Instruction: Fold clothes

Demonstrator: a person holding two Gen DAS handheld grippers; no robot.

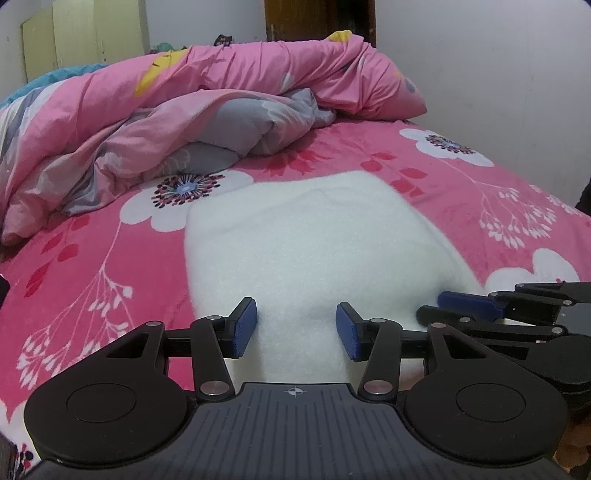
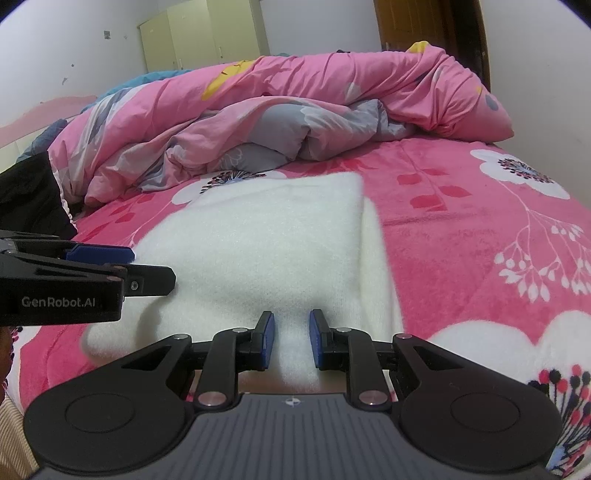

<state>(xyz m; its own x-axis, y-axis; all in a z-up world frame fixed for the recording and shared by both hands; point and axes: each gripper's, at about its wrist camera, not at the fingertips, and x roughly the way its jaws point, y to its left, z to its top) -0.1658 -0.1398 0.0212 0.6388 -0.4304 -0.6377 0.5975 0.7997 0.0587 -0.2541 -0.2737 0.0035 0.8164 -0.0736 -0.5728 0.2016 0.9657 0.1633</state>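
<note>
A fluffy white garment [image 1: 306, 240] lies folded into a rough rectangle on the pink floral bed; in the right wrist view the garment [image 2: 266, 236] shows a doubled layer along its right side. My left gripper [image 1: 295, 328] sits at the garment's near edge. Its blue pads stand apart, with a soft ridge of the cloth between them. My right gripper [image 2: 292, 339] is beside it on the same near edge, its pads close together and pinching a narrow ridge of white cloth. Each gripper shows in the other's view: the right gripper [image 1: 443, 308] and the left gripper [image 2: 147, 267].
A rumpled pink and grey duvet [image 1: 184, 118] is heaped across the far half of the bed. The pink floral bedsheet [image 1: 480, 206] spreads to the right of the garment. Dark cloth [image 2: 29, 199] lies at the left edge. A cream cabinet [image 2: 199, 33] and a brown door [image 2: 424, 22] stand behind.
</note>
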